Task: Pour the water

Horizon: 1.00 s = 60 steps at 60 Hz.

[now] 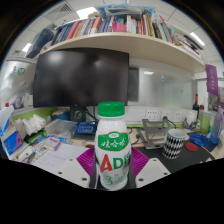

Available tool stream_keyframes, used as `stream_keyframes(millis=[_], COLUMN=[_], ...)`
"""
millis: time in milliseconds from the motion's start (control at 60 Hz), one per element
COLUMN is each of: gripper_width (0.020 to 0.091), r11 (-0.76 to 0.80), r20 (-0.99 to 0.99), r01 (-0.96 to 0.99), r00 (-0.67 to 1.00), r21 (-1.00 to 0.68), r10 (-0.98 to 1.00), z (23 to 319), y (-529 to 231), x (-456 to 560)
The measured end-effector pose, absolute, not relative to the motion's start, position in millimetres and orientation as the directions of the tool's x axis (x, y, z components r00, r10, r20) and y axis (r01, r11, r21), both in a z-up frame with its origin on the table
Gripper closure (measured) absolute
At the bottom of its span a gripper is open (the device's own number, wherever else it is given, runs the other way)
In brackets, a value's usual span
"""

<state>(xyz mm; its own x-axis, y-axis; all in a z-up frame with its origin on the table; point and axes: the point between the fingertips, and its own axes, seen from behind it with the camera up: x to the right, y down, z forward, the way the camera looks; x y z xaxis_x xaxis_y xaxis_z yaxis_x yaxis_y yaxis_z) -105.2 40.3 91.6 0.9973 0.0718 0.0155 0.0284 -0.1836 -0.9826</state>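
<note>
A white plastic drink bottle (112, 146) with a green cap and green and red lettering stands upright between my gripper's (112, 166) fingers. The purple pads (89, 163) press against both of its sides, so the gripper is shut on it. The bottle's base is hidden below the fingers, and I cannot tell whether it rests on the desk or hangs above it. A black and white patterned cup (175, 143) stands on the desk to the right, beyond the fingers.
A dark monitor (80, 79) stands behind the bottle under a shelf of books (120, 28). Papers, boxes and a blue package (86, 128) clutter the desk (60, 150) at the left. More small items lie at the far right.
</note>
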Motion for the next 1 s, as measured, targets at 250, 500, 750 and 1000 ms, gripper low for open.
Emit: stream_keyframes(millis=[250,500,750,1000], gripper_width=[0.0720,0.0722,0.0719,0.0721], r11=[-0.205,-0.285,-0.263,-0.159], r20=[0.040,-0.225,-0.808,-0.989], r01=[0.063,-0.182,-0.784,-0.983], r00=[0.992,0.966,0.589,0.104], r21=[-0.977,-0.941,-0.562,-0.087], r10=[0.116,0.127,-0.028,-0.103], z=[90,118,159,175], y=[49,81,120,143], x=[-104,-84,-31,15])
